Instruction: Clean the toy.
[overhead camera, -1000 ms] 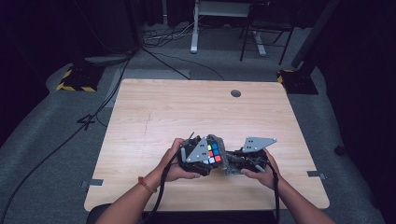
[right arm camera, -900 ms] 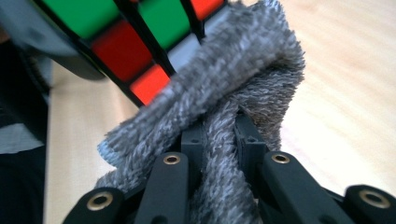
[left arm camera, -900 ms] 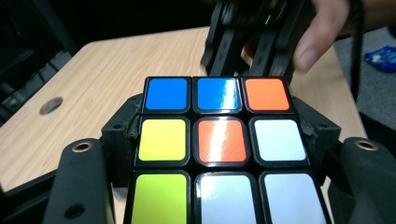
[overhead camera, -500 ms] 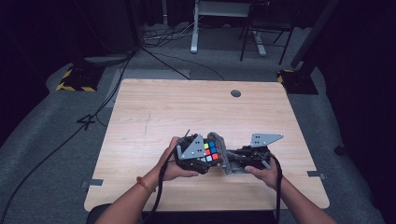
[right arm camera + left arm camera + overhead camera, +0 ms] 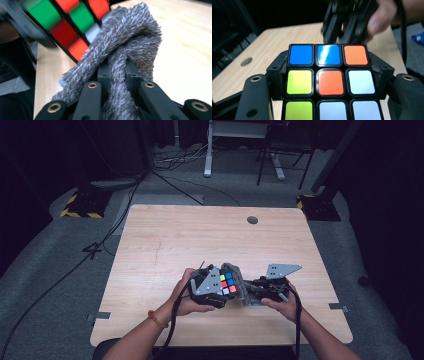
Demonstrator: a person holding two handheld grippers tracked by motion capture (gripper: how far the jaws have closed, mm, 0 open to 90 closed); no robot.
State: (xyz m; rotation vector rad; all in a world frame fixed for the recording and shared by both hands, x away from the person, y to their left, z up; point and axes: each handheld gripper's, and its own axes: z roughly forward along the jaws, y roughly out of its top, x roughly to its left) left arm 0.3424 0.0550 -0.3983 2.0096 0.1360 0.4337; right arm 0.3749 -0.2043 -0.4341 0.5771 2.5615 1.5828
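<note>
You work over a light wooden table (image 5: 165, 245) with a round dark grommet hole (image 5: 252, 220) near its far edge. The table stands on grey carpeted floor (image 5: 55, 270), where black cables (image 5: 180, 162) trail beyond the far side.

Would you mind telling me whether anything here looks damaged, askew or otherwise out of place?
Nothing stands out. The left gripper clamps the cube squarely, its rows aligned, while the right gripper presses a bunched grey cloth against it. The table shows no spill.
</note>
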